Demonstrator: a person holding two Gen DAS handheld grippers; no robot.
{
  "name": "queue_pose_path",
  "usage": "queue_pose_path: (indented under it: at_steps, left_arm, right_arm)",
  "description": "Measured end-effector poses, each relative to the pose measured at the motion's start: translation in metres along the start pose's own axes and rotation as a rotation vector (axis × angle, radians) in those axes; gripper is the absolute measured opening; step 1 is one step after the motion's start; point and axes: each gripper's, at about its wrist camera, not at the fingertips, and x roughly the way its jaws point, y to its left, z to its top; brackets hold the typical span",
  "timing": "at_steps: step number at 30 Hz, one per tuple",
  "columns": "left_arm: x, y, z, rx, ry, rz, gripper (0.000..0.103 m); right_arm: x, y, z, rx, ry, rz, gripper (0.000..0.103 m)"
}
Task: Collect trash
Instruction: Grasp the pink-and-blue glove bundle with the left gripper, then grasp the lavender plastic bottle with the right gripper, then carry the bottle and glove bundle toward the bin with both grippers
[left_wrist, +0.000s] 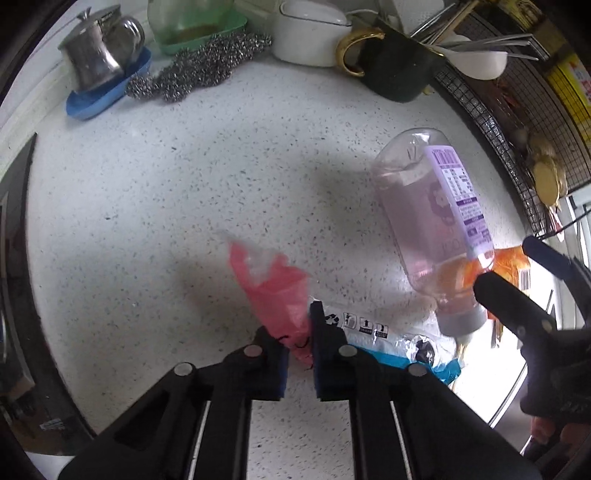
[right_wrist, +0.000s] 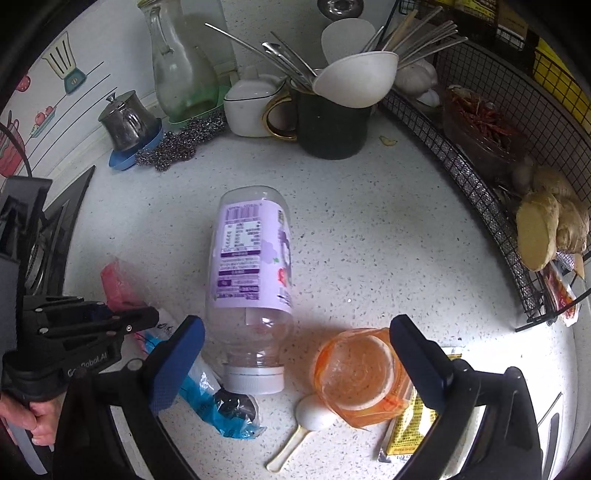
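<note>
the collecting looks barely begun: the trash lies loose on the speckled countertop (right_wrist: 369, 229) and no bin or bag to receive it shows in either view, so nearly all of it seems left to do. the one step in hand is the left gripper (left_wrist: 299, 343), whose blue-padded fingers stand narrow and pinch the near end of the pink plastic wrapper (left_wrist: 273, 288); the rest of that wrapper fans out ahead of the tips onto the counter. just beside its right finger lies the white and blue plastic wrapper (left_wrist: 388, 339), touching or nearly touching the pad but not between the fingers. the right gripper (right_wrist: 295, 350) is spread wide and holds nothing; between and just ahead of its fingers sit the white cap end of the clear plastic bottle with a purple label (right_wrist: 251, 258), lying on its side, and the orange jelly cup (right_wrist: 356, 373), close to the right finger. a small white plastic spoon (right_wrist: 310, 417) lies below the cup, and a yellow sachet (right_wrist: 406, 428) shows partly under the right finger. my judgement is that the bottle, cup, spoon, sachet and blue wrapper are all yet to be picked up.
</note>
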Motion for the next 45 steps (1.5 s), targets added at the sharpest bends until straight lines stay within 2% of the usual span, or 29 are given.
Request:
queue_pose_path:
  at_steps: [8,19,22,24,28,30,37,45]
  left_arm:
    - [-0.04,0.008,-0.006,0.073,-0.084,0.076,0.006]
    - [-0.062,0.034,-0.008,0.06,-0.151,0.156,0.003]
    - [-0.061,0.035,-0.011,0.066,-0.153,0.165,0.003]
    - [-0.062,0.036,-0.013,0.072,-0.151,0.169,0.003]
    - [-0.063,0.039,-0.016,0.065,-0.151,0.176,0.003]
    - [-0.066,0.04,-0.019,0.059,-0.155,0.181,0.003]
    - [-0.102,0.038,-0.035,0.052,-0.206,0.172,0.003]
    - [-0.159,0.017,-0.077,0.075,-0.29,0.148,0.003]
  right_arm:
    - [0.001,0.015,0.011,-0.022,-0.007,0.005,0.101]
    - [0.048,0.031,0.035,-0.054,0.069,-0.019,0.1]
    - [0.064,0.035,0.038,-0.081,0.112,-0.016,0.078]
    - [0.07,0.038,0.038,-0.091,0.124,-0.022,0.073]
    - [0.081,0.048,0.036,-0.136,0.138,-0.048,0.051]
    - [0.08,0.054,0.033,-0.156,0.135,-0.047,0.051]
    - [0.036,0.066,0.022,-0.149,0.095,-0.026,0.051]
    - [-0.063,0.073,-0.007,-0.115,-0.013,0.003,0.051]
